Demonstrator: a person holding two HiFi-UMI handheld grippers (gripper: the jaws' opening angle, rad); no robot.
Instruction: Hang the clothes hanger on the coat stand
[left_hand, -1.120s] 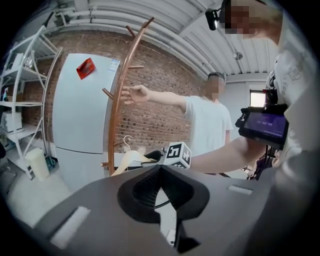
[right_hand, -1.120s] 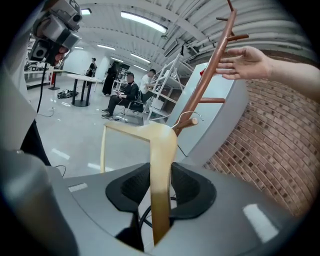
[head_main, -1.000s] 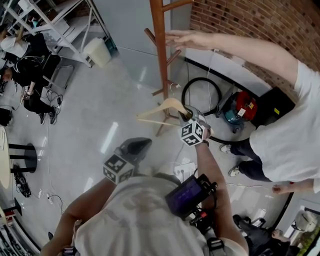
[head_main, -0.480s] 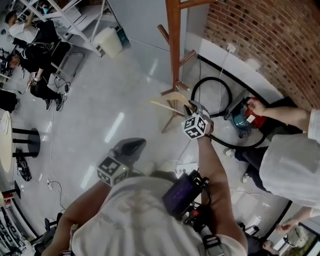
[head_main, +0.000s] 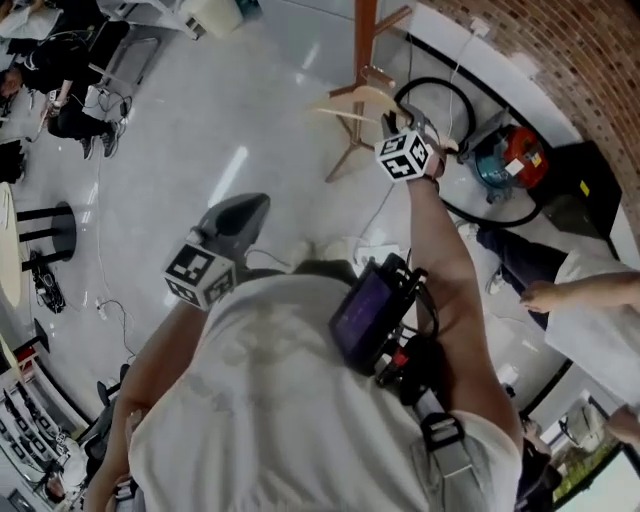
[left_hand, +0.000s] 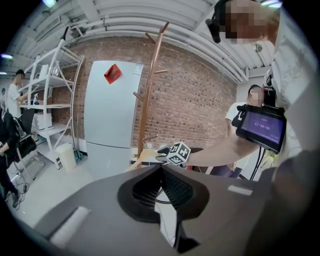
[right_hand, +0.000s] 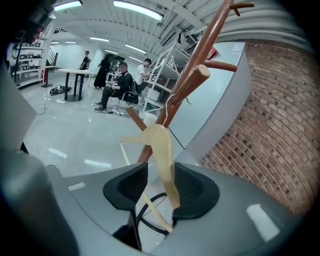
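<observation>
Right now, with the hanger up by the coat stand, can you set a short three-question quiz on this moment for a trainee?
1. True or false: the left gripper holds the hanger.
2. In the left gripper view, what stands just behind the coat stand? A) a white fridge B) a blue sofa C) an open window
3. Fill in: the hanger lies between the jaws of the ___ gripper.

Key
1. False: its jaws are together, with nothing in them.
2. A
3. The right gripper. Its jaws have just been opening and stand apart, with the hanger between them.
</observation>
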